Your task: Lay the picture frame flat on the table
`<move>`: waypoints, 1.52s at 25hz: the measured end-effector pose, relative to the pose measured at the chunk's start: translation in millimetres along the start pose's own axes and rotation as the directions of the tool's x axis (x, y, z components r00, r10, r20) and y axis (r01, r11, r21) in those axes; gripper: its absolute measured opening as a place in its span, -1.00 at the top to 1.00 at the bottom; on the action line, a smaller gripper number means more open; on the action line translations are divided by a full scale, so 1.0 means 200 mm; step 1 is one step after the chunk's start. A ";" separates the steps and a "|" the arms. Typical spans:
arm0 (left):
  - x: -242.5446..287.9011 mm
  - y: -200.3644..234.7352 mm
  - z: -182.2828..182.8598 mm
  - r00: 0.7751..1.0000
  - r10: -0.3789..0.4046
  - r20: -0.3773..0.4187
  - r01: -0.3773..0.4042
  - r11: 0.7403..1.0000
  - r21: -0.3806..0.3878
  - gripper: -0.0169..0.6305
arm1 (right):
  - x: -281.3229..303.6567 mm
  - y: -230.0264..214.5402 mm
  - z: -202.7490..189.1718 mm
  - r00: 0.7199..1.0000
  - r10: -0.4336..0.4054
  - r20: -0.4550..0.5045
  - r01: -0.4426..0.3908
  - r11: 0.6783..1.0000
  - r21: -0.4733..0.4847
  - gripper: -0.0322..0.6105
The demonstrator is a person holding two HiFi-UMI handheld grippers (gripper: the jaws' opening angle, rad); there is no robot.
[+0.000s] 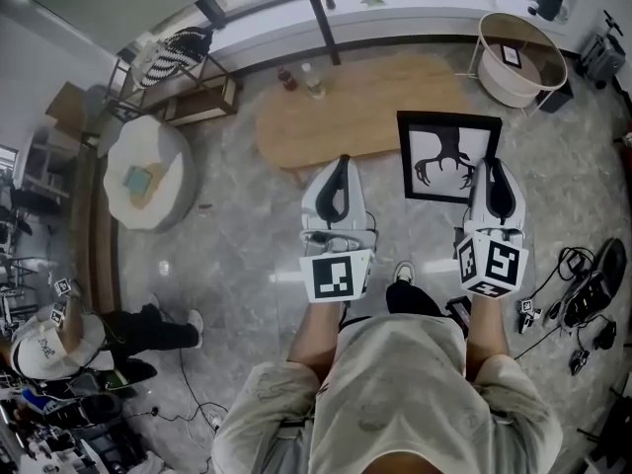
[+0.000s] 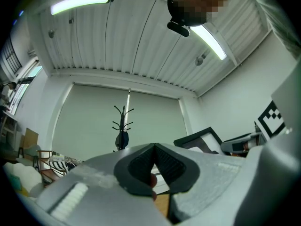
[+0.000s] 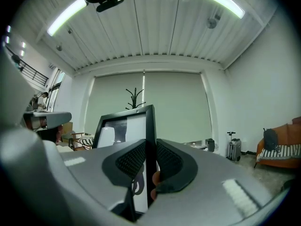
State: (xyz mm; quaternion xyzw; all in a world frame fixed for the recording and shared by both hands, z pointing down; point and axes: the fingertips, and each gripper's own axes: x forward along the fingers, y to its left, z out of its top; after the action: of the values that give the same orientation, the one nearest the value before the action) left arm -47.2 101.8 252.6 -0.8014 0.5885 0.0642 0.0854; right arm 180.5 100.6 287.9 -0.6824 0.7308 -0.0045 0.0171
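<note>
My right hand-held gripper [image 1: 491, 171] is pinching the picture frame [image 1: 449, 156] by its right edge. The black rim runs between the two pads, so the hold is on the thin side rather than on the face. The frame is in the air in front of me, its dark print turned up toward the head camera. It is by the right end of the wooden counter [image 1: 346, 117] and not yet lying on it. My left hand-held gripper [image 1: 342, 166] has its jaws pressed together on nothing. It sits beside the frame but apart from it, free to steady the other edge. I judge the frame should go forward over the counter top before I tip it down flat.
</note>
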 end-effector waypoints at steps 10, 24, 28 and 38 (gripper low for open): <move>0.41 -0.05 -0.06 1.000 0.019 0.000 -0.019 0.999 0.028 0.93 | 0.39 -0.19 -0.01 1.000 0.014 0.000 -0.014 1.000 0.024 0.68; 0.70 -0.05 -0.14 1.000 0.028 0.005 -0.028 0.999 0.042 0.93 | 0.68 -0.32 -0.03 1.000 0.020 0.000 -0.020 0.999 0.041 0.68; 0.79 -0.03 -0.21 1.000 0.019 0.012 -0.019 0.999 0.029 0.93 | 0.76 -0.33 -0.07 1.000 0.009 -0.013 -0.008 1.000 0.018 0.68; 1.11 0.30 -0.33 1.000 0.004 -0.002 -0.004 1.000 0.017 0.93 | 1.20 -0.12 -0.05 1.000 0.013 -0.012 -0.013 1.000 -0.009 0.68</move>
State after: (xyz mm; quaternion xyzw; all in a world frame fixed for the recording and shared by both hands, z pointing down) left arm -37.3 -136.7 268.7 -0.7996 0.5906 0.0584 0.0913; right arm 186.9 -140.7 294.9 -0.6778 0.7352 -0.0053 0.0095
